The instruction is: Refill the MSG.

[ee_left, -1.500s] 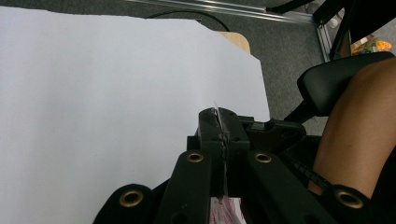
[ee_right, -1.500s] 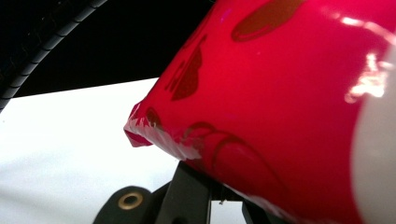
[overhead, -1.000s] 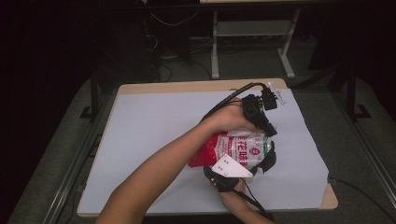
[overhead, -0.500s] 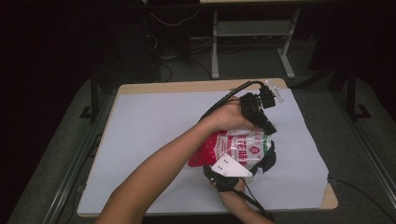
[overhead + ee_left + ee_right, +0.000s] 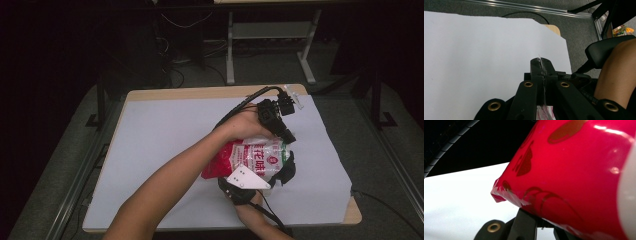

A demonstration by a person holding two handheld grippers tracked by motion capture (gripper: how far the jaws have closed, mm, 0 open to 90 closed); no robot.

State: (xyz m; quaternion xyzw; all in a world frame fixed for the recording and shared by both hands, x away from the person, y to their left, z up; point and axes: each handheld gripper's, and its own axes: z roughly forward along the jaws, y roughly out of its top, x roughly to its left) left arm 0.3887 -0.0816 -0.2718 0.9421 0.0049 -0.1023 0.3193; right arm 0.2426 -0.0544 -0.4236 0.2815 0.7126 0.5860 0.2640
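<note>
White sheet point(image 5: 165, 150), red-and-white bag point(image 5: 250, 159) pinched between left gripper point(image 5: 289, 136) and right gripper point(image 5: 286, 172)

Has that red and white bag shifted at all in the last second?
No. The bag sits at the same spot relative to the table's far edge, clamped between both grippers.
</note>
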